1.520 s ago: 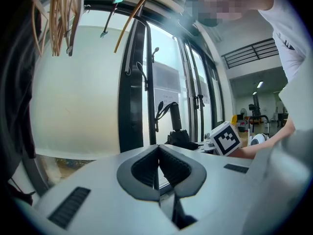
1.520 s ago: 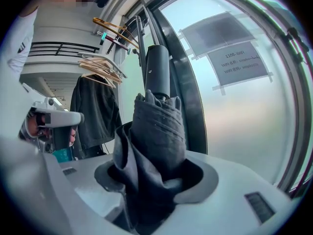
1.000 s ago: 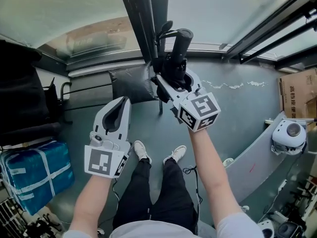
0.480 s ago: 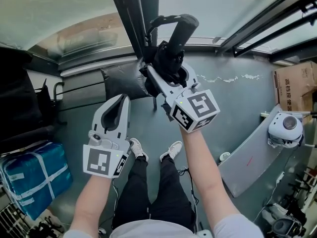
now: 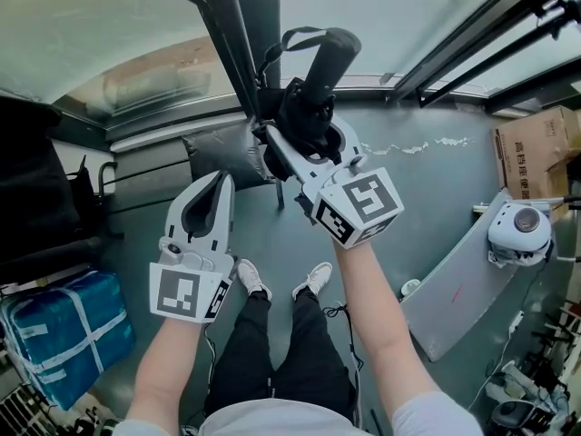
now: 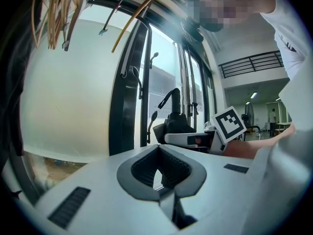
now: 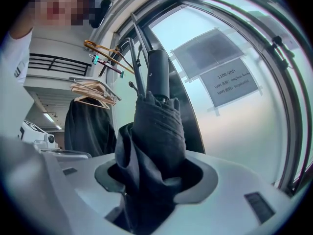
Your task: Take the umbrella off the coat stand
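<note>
A folded black umbrella stands upright beside the black coat stand pole, its handle on top with a strap loop. My right gripper is shut on the umbrella's bunched fabric below the handle. In the right gripper view the fabric fills the jaws of the right gripper, and the stand's thin hooks rise behind it. My left gripper hovers lower left, shut and empty. From the left gripper view, the umbrella shows beside the stand.
A blue wrapped bundle lies at lower left, a cardboard box and a white round device at right. A dark garment hangs on a wooden hanger to the left. A frosted glass wall stands behind the stand.
My right gripper has lifted the umbrella upward along the stand pole. The left gripper has stayed about where it was.
</note>
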A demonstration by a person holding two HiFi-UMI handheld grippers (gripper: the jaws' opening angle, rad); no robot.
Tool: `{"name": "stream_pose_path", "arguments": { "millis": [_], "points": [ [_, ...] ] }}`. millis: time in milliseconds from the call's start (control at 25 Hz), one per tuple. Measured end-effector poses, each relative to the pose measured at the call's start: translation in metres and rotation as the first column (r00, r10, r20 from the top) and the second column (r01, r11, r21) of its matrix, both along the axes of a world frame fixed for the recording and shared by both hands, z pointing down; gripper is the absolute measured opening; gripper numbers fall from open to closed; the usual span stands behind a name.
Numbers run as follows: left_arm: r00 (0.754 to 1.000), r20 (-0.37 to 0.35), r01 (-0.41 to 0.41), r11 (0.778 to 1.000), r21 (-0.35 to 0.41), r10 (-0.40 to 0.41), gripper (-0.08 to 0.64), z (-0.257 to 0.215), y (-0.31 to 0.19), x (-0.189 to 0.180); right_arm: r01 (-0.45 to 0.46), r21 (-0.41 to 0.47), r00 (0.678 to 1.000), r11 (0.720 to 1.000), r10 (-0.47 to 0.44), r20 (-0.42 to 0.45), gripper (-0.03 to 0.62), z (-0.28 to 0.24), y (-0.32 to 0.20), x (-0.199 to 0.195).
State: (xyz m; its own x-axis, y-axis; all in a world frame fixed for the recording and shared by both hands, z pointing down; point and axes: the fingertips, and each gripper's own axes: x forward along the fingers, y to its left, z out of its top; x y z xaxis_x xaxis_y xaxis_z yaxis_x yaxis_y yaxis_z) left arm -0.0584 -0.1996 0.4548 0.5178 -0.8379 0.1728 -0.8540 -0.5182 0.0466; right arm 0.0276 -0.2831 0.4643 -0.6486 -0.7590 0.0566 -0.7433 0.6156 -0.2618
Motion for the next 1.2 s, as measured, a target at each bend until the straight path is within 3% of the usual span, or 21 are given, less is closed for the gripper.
{"name": "stream_pose_path", "arguments": {
  "millis": [320, 720, 1000, 1200],
  "points": [
    [1.000, 0.004, -0.027, 0.999, 0.033, 0.027, 0.021, -0.024, 0.010, 0.018, -0.037, 0.008, 0.999, 0.999, 0.038, -0.034, 0.245, -0.023, 0.025, 0.021],
    [0.998, 0.018, -0.060, 0.994, 0.087, 0.058, 0.022, -0.068, 0.024, 0.040, -0.124, -0.028, 0.992, 0.992, 0.124, 0.005, 0.245, -0.049, 0.074, 0.069],
    [1.000, 0.013, -0.024, 0.998, 0.062, 0.023, 0.023, -0.087, 0.045, 0.036, -0.149, -0.023, 0.988, 0.989, 0.150, 0.029, 0.245, -0.093, 0.099, 0.102],
    [1.000, 0.013, 0.003, 0.994, 0.105, -0.005, 0.023, -0.121, 0.047, 0.029, -0.191, -0.018, 0.981, 0.982, 0.191, 0.032, 0.245, -0.121, 0.117, 0.127]
  ]
}}
